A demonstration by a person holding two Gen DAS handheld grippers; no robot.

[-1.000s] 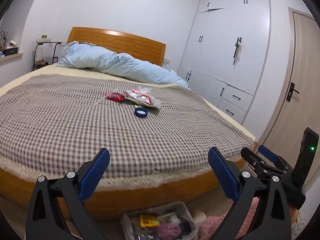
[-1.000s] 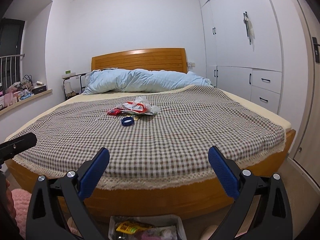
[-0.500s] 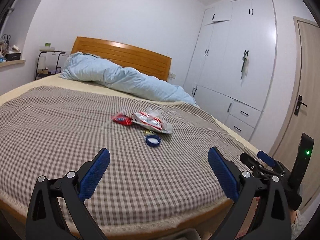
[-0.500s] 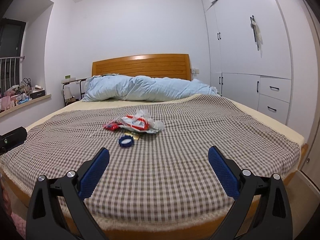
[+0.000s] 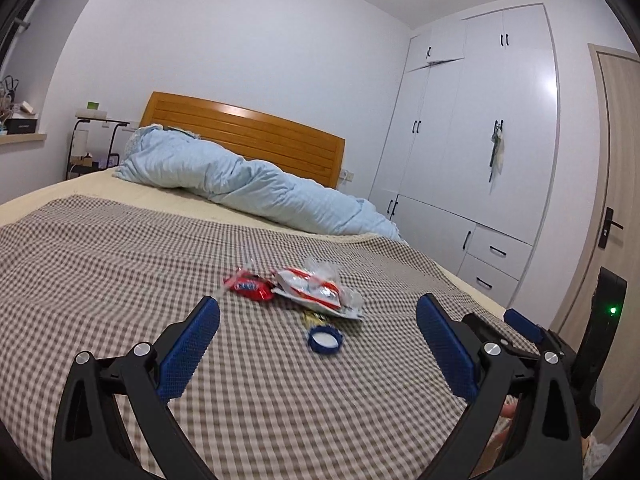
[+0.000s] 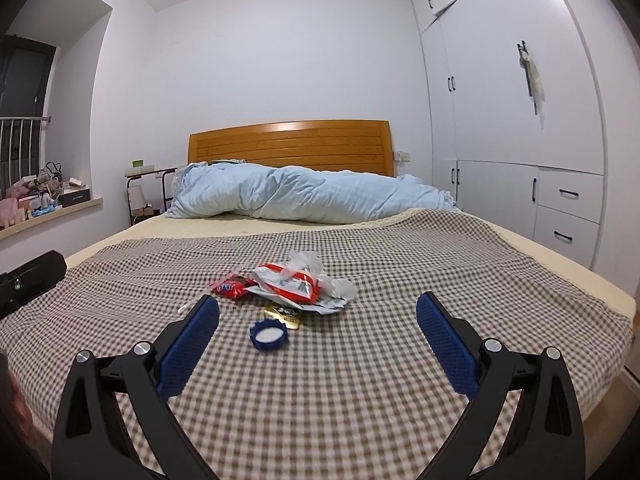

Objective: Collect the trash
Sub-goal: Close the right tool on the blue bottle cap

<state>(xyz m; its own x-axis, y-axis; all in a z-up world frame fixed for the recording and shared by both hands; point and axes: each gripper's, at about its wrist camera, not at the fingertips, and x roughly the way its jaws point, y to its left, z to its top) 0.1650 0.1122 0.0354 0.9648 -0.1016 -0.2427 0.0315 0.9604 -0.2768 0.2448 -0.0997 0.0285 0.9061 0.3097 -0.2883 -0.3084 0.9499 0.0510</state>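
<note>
The left gripper [image 5: 318, 344] is spread wide, holding nothing, and hangs above the checked bedspread [image 5: 100, 280] in the lower part of its frame. The right gripper [image 6: 318, 344] is likewise fully parted and empty, low in its own frame.

The trash lies in a cluster at frame centre in both views:
- A blue bottle cap [image 6: 269, 336], open side up, lies nearest the camera, between the fingertips in the right wrist view.
- A small gold wrapper [image 6: 285, 316] lies just behind the cap.
- A white and red wrapper [image 6: 298, 286] with crumpled clear plastic lies behind that.
- A red snack packet [image 6: 232, 286] touches the white wrapper at its left.

A pale blue duvet [image 6: 312, 194] lies rolled against the wooden headboard [image 6: 290, 142] in the upper centre. White wardrobes [image 6: 520, 100] fill the right of the frame.
</note>
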